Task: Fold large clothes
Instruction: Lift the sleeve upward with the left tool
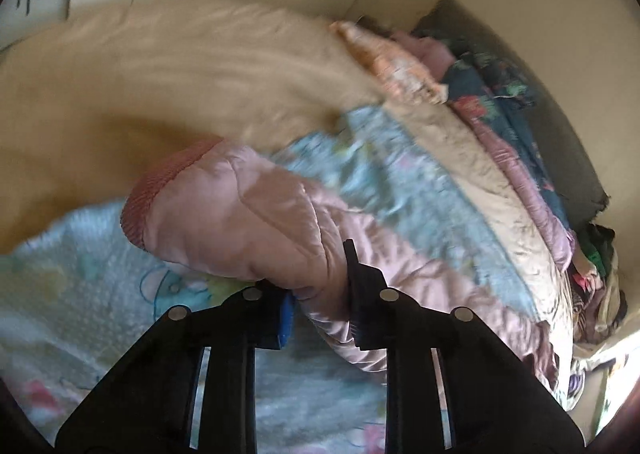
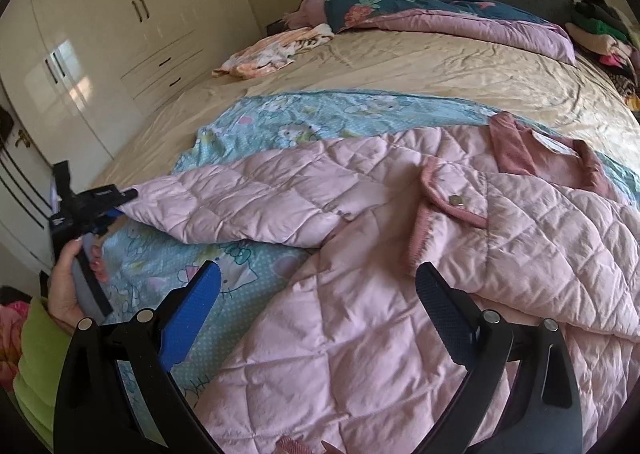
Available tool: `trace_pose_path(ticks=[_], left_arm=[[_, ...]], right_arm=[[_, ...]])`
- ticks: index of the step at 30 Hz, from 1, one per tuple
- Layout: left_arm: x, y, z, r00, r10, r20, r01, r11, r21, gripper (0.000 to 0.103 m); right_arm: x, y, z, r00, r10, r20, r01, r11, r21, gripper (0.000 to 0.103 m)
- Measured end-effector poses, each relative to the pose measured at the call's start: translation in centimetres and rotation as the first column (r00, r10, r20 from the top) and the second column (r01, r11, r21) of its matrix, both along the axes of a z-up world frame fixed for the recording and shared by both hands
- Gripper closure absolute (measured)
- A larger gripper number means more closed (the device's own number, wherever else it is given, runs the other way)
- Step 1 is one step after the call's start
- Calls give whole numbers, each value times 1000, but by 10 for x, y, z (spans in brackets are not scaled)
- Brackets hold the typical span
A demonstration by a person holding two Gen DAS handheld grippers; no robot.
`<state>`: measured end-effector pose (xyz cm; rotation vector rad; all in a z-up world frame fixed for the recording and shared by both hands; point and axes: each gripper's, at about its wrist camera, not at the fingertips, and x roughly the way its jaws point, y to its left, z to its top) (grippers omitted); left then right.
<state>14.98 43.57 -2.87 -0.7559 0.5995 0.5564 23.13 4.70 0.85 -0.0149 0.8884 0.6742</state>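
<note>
On the bed (image 2: 400,66), over a blue cartoon-print blanket (image 2: 280,122), lies the pink quilted jacket (image 2: 360,254) I am folding, collar (image 2: 516,150) toward the headboard side and one sleeve (image 2: 240,206) stretched out to my left. My left gripper (image 1: 320,294) has its fingers clamped on that sleeve near the ribbed cuff (image 1: 160,190); in the left wrist view the padded fabric bulges up between the closed jaws and the cuff hangs forward of them. From the right wrist view I see the same left gripper (image 2: 116,200) at the sleeve's far tip, with the hand (image 2: 72,286) below it. The sleeve's long axis runs from that tip straight across toward the jacket's body, so I judge the fold calls for carrying the cuff rightward along that line and laying it over the chest. My right gripper (image 2: 320,314) hovers just above the jacket's lower front with its fingers spread wide, holding nothing. It is nearer the body and hem, while the left alone has the sleeve. The risk I see is the slippery padding sliding out of the pinch as it lifts.
</note>
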Motion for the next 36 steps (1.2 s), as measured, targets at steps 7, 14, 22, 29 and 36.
trace_pose_path(ticks=[7,14,22,29,36], left_arm=[[4,-36,64,994,-76,76,67,991,112,91],[8,-68,102,984,-134,115,112,977,183,91],[15,-101,133,973,-190,129,152,954,259,91],[22,-134,151,960,-248,133,201,934,295,91],[29,-163,162,946,-293,139,236,915,326,91]], right_arm=[[-7,-23,16,999,-34,17,34,999,31,6],[-15,-51,36,996,-79,46,76,995,69,6],[-22,-82,50,992,-119,47,113,987,116,6],[-28,-109,61,986,-158,48,149,975,164,6],[-31,-133,65,979,-197,47,185,964,192,6]])
